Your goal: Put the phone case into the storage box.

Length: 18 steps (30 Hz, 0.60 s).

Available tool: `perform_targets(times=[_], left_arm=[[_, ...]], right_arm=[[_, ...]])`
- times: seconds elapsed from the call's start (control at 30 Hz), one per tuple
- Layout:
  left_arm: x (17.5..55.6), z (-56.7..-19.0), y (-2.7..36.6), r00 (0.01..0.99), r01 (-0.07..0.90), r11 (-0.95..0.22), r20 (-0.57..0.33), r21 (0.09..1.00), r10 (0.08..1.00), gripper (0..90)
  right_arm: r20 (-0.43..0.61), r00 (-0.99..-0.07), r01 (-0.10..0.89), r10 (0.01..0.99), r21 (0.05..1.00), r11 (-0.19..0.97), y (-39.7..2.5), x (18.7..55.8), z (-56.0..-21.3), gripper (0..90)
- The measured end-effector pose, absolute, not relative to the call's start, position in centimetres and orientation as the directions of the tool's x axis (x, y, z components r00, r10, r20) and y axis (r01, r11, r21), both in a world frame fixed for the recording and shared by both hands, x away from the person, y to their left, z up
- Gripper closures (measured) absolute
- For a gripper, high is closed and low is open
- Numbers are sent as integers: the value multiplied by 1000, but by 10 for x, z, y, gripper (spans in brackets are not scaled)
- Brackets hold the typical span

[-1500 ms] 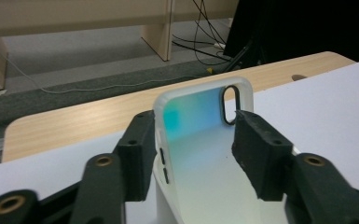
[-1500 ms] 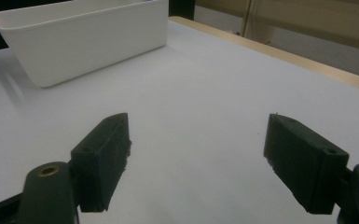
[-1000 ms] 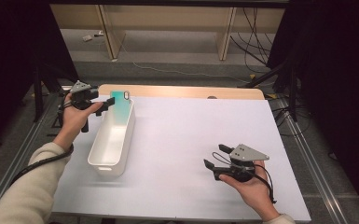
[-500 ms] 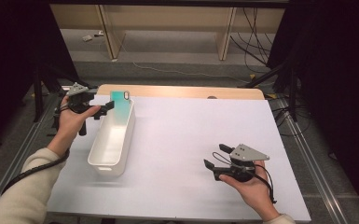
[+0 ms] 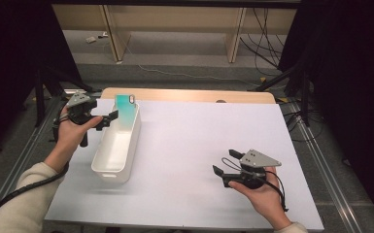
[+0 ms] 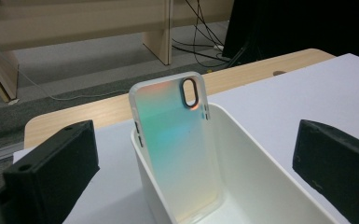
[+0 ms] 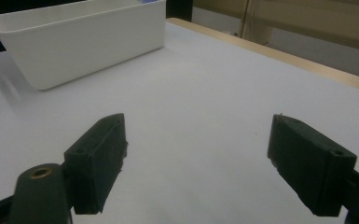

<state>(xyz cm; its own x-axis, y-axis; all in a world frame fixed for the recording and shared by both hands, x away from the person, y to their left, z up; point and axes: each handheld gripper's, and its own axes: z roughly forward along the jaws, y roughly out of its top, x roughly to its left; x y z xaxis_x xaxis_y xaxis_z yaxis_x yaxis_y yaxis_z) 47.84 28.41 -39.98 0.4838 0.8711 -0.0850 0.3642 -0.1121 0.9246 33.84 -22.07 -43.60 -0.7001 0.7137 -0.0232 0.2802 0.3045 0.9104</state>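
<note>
I am drawing my left gripper (image 5: pixel 108 118) back from the phone case (image 5: pixel 125 108), toward nine o'clock, so its jaws are now standing wide apart and clear of the case. The case is leaning on its own against the twelve o'clock end wall of the white bin (image 5: pixel 108 167), no longer gripped. My left hand (image 5: pixel 73 133) is sliding a little outward off the bin's rim.
</note>
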Motion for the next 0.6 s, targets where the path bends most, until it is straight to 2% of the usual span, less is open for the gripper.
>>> perform_targets(times=[0.17,0.4,0.57,0.6], left_arm=[[469,-398,283,491,353,-107,-87,929,867,0],[460,-396,283,501,344,-105,-88,933,861,0],[454,-395,282,510,342,-111,-85,933,856,0],[452,-395,281,513,340,-110,-86,934,854,0]], right_arm=[[-4,-703,300,712,905,301,-220,338,-436,205],[-31,-697,273,716,913,305,-221,339,-436,193],[-19,-696,274,718,917,291,-221,339,-436,182],[11,-701,286,713,920,267,-220,338,-436,178]])
